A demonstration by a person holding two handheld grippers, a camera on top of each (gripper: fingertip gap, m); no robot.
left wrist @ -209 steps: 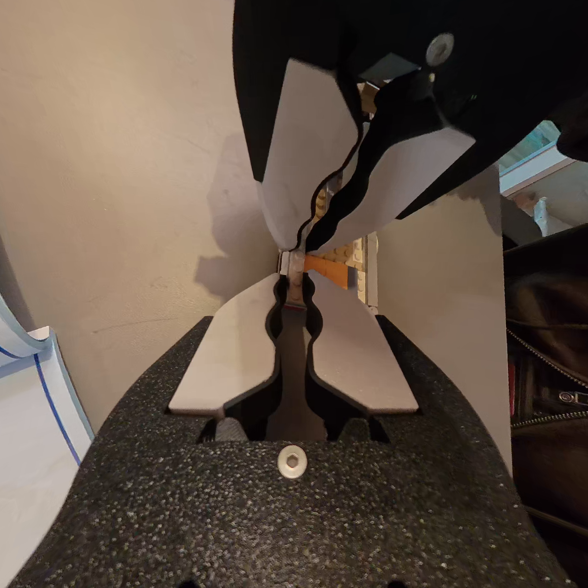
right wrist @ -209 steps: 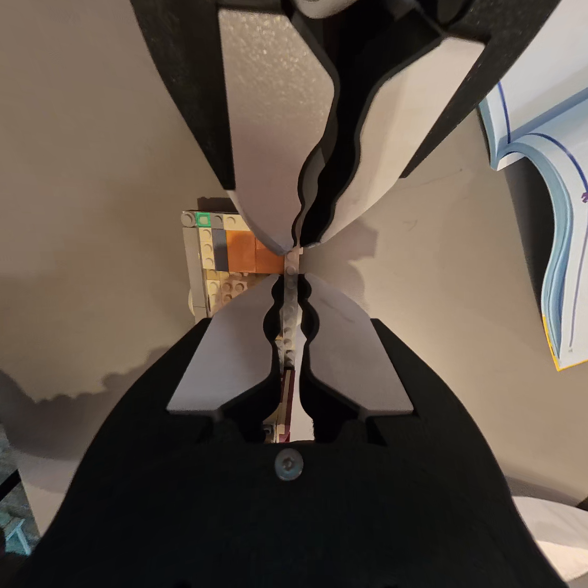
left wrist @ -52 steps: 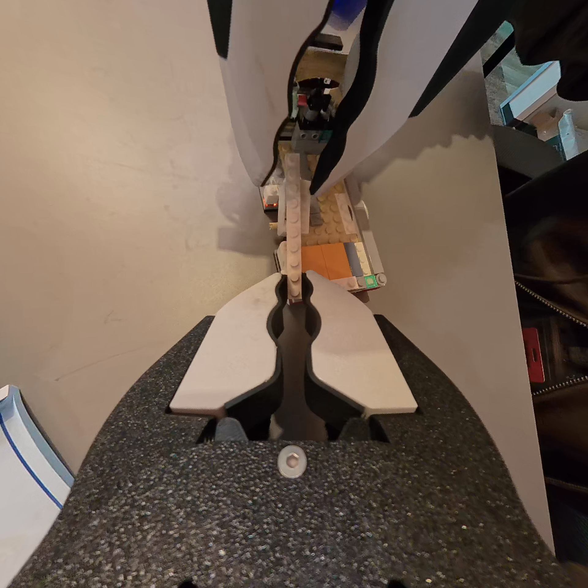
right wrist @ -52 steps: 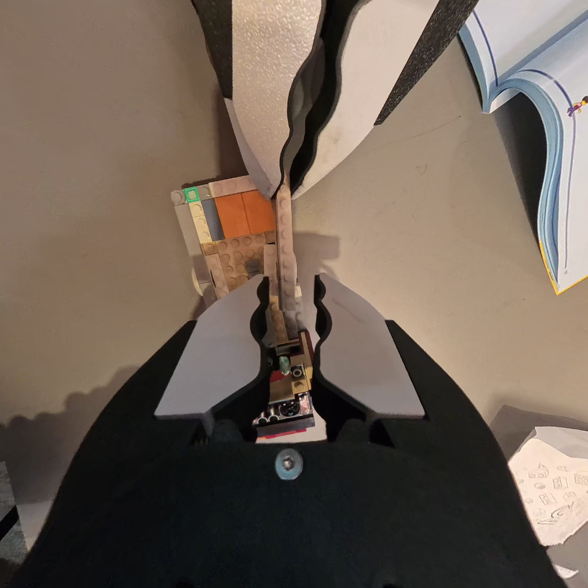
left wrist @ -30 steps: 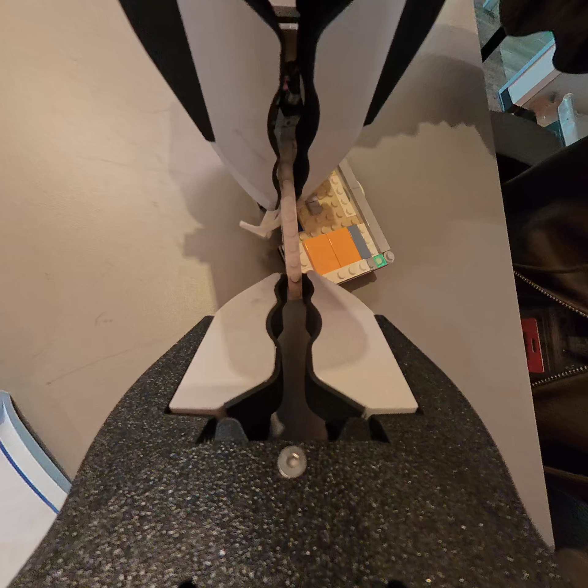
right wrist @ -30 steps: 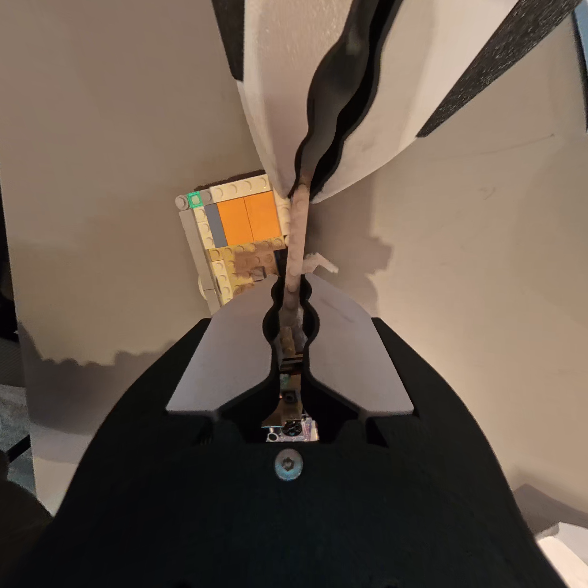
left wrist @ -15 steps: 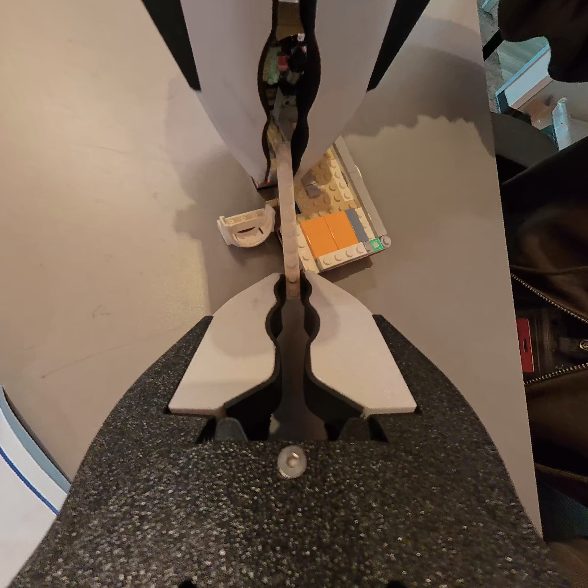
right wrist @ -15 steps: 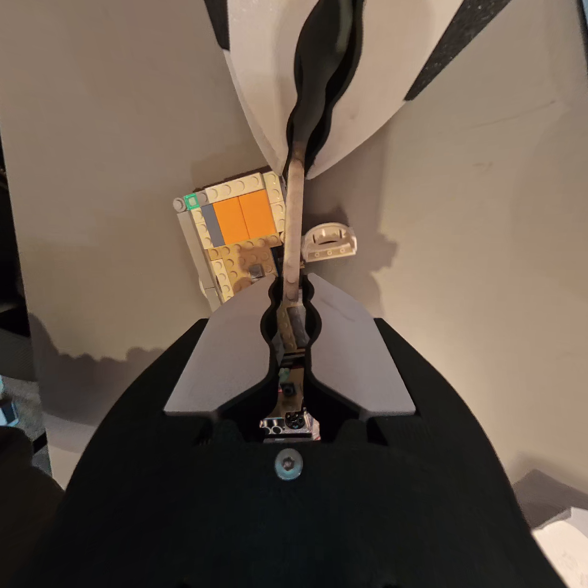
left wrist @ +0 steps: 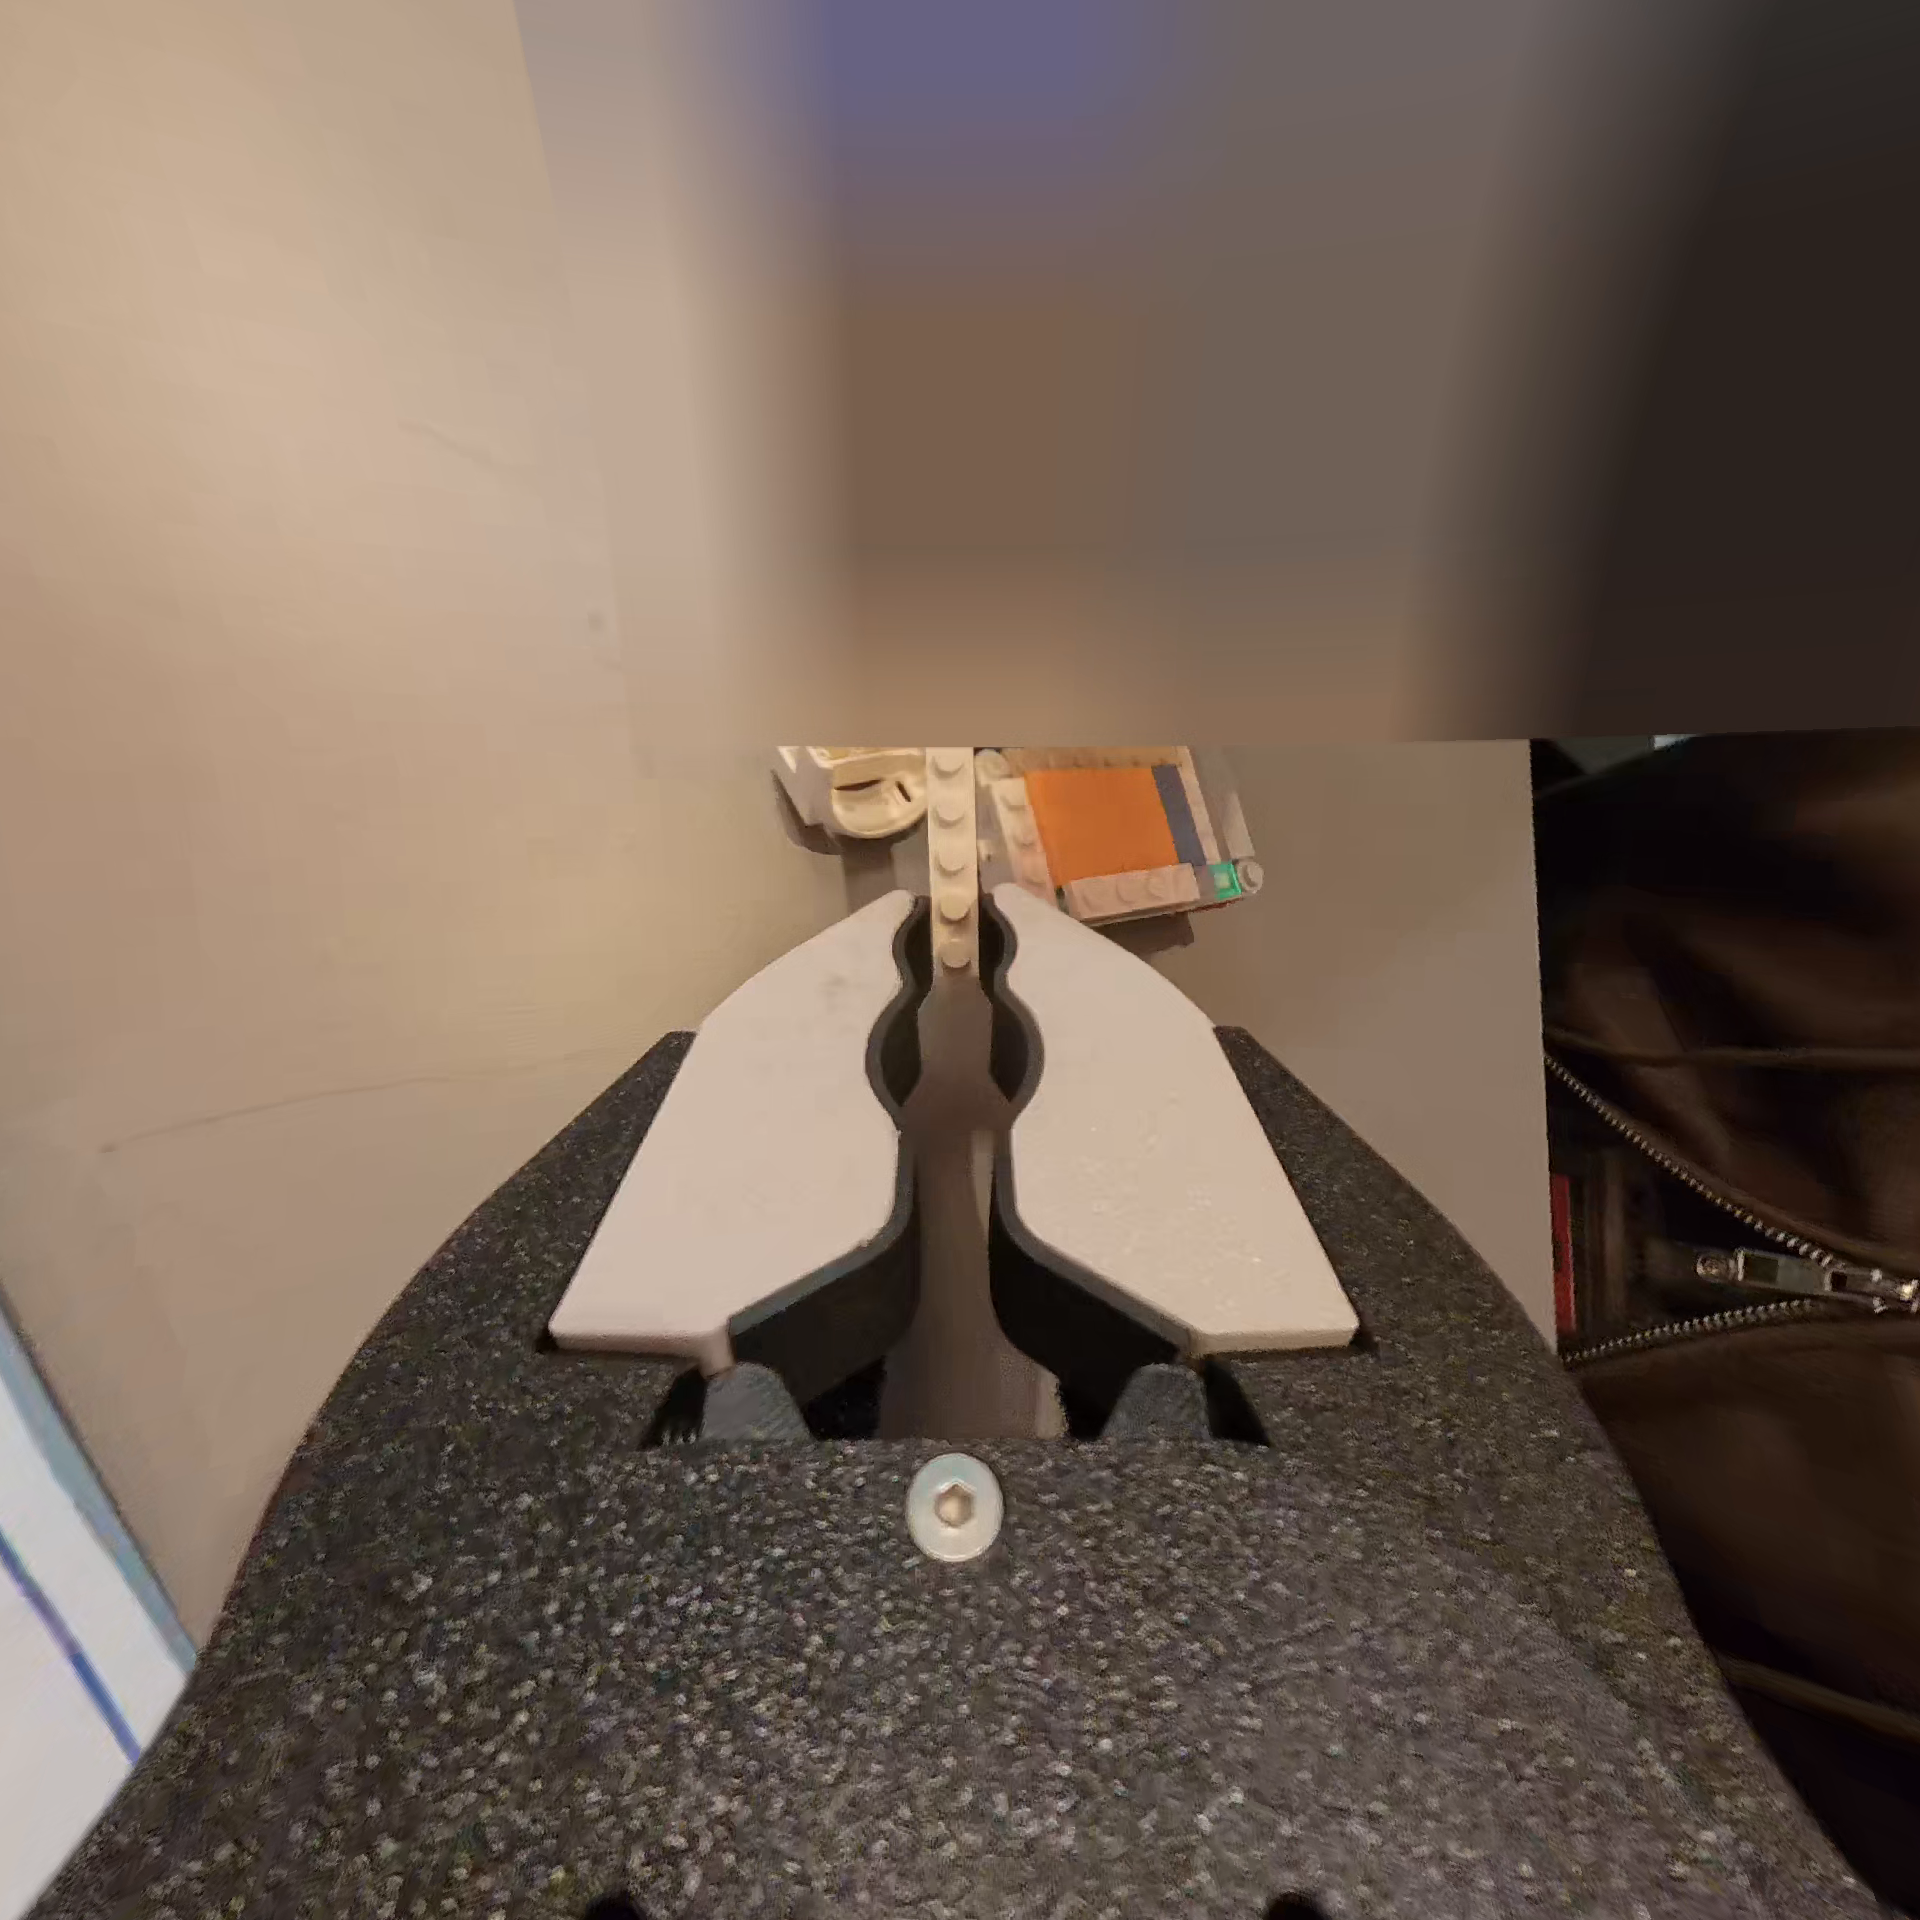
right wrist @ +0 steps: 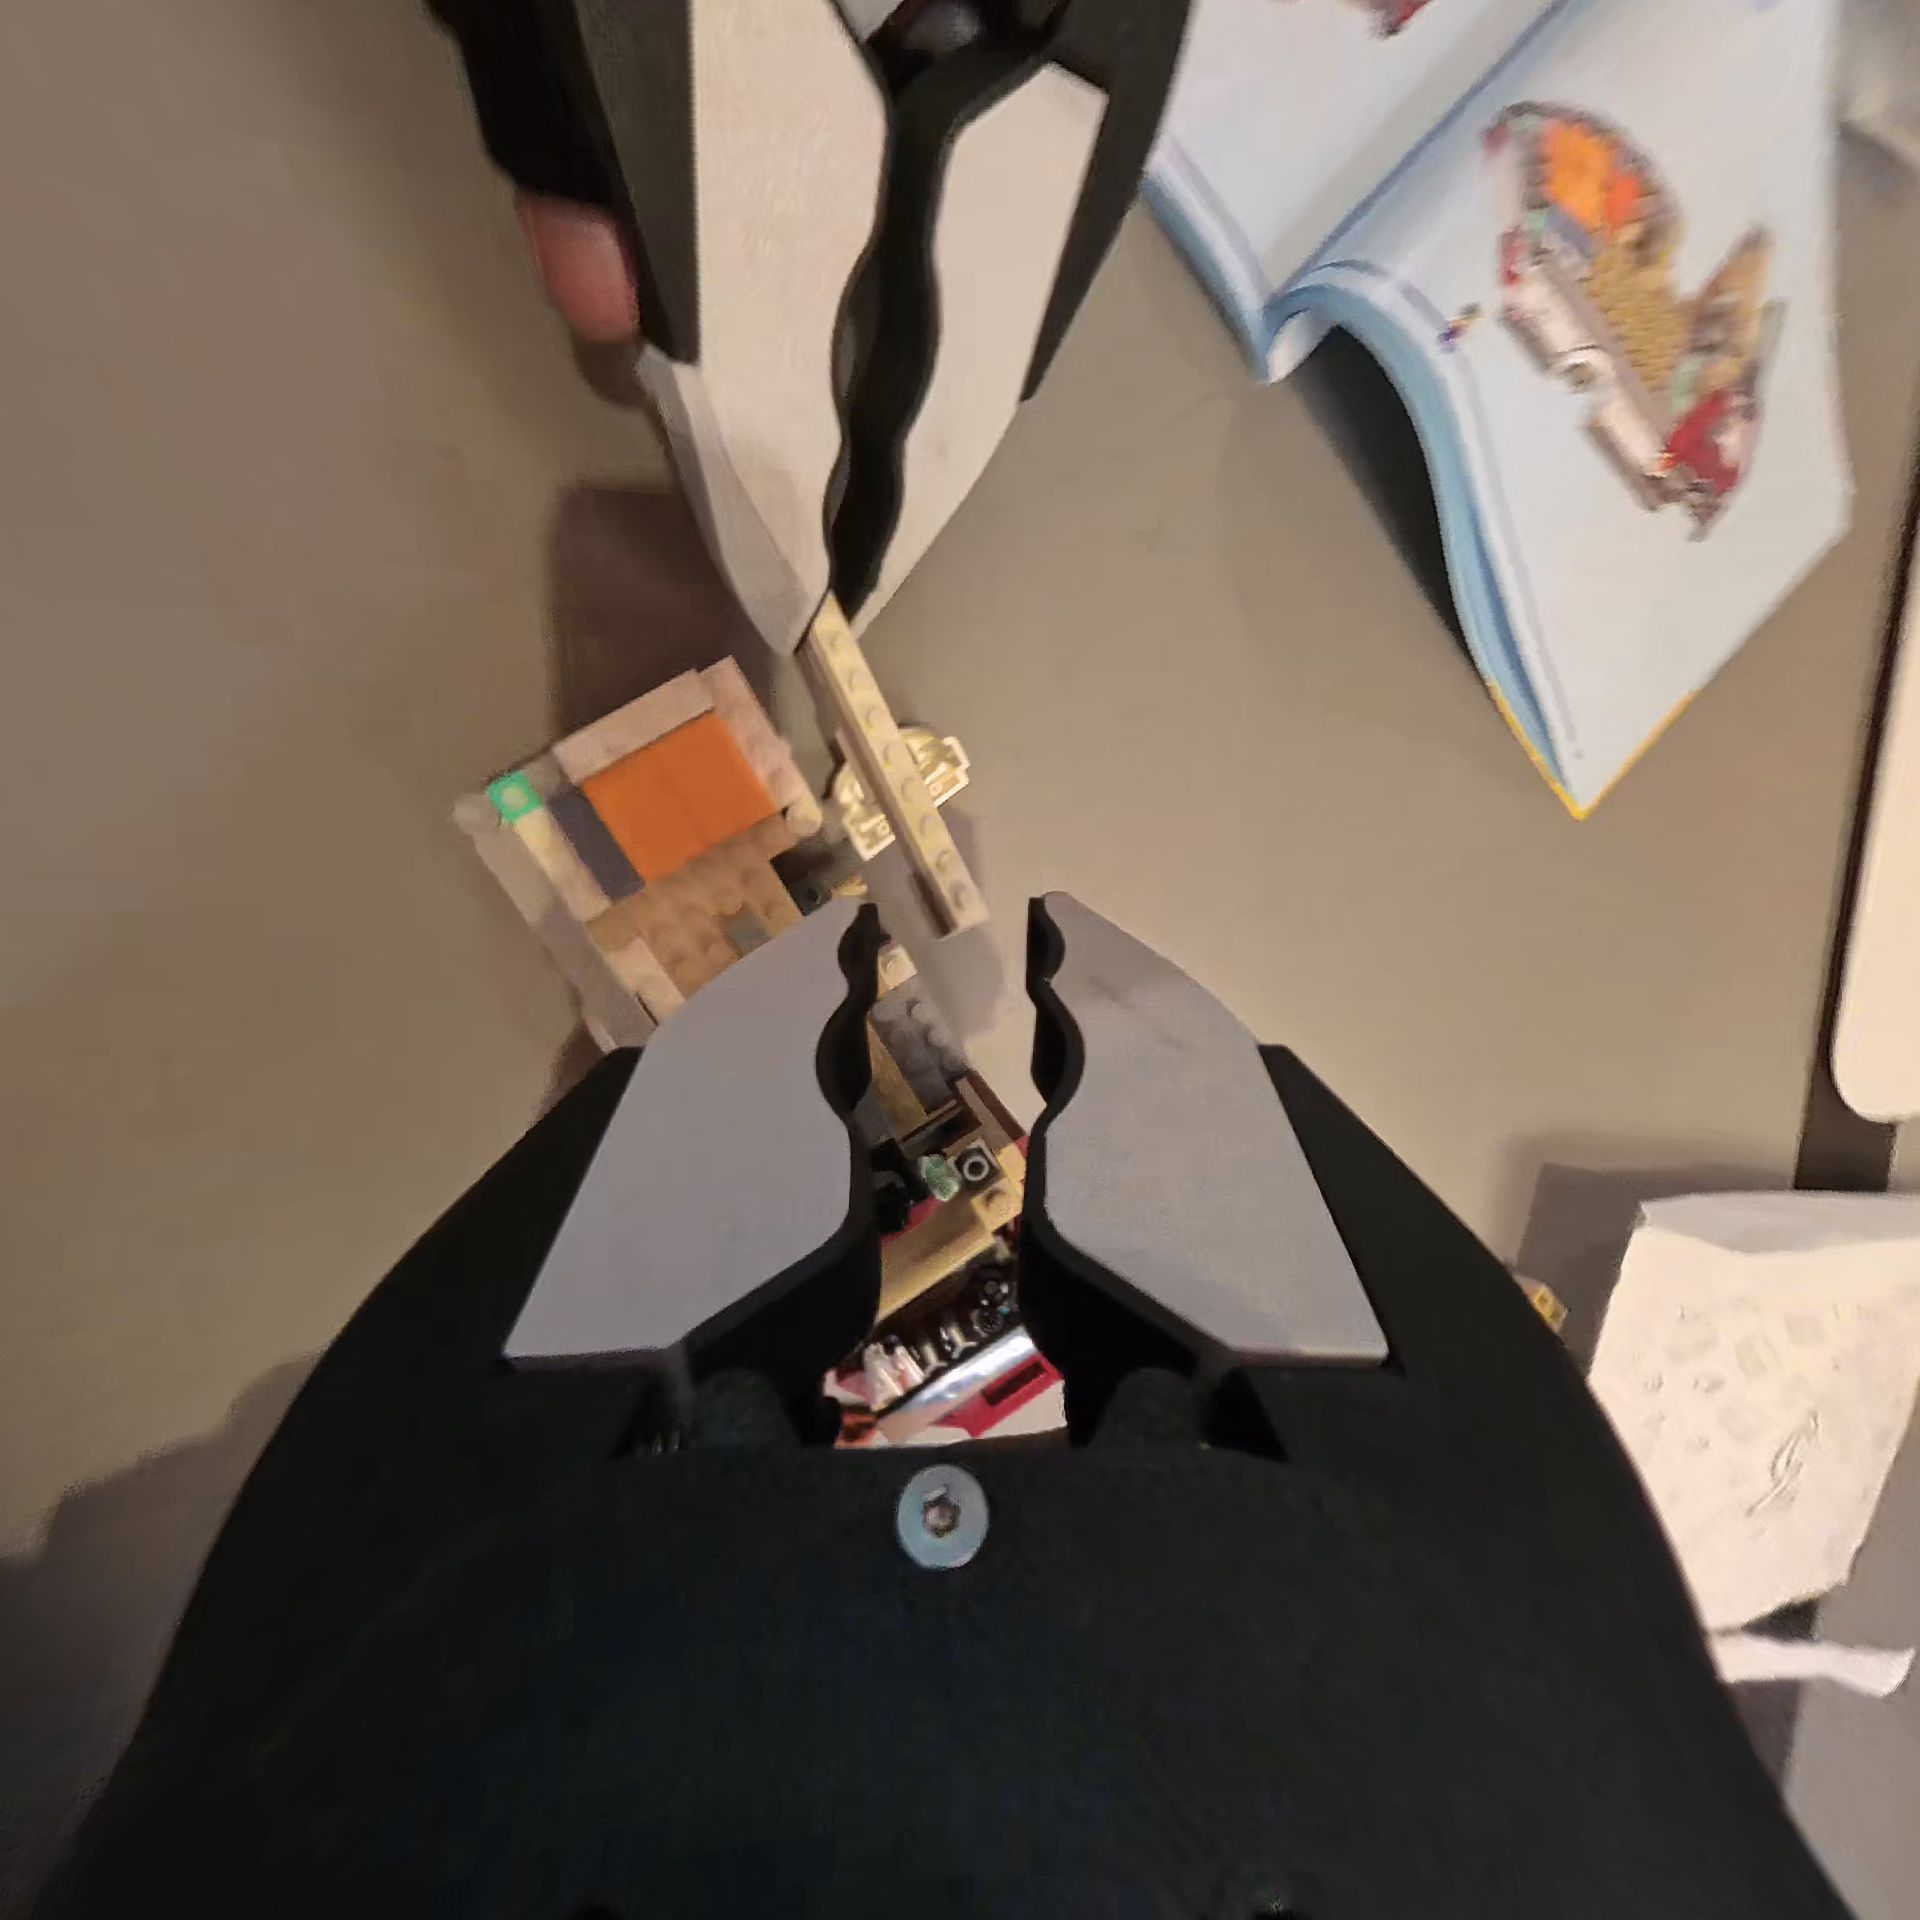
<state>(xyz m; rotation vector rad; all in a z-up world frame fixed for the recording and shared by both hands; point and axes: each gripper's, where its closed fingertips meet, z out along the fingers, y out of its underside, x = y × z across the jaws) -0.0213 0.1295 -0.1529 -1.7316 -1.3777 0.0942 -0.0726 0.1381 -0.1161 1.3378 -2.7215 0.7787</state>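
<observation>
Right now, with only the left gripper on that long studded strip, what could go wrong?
1. The left gripper pinches the tan strip only at one end, so it could pivot or slip.
2. The open right gripper sits close to the strip's free end and might knock it.
3. A drop could hit the brick model or the small cream piece below.

Tan studded strip [left wrist: 954,883], orange tiles [left wrist: 1103,829] with green corner stud [left wrist: 1227,878], pale-blue booklet [right wrist: 1538,343], beige tabletop [right wrist: 1195,831]
</observation>
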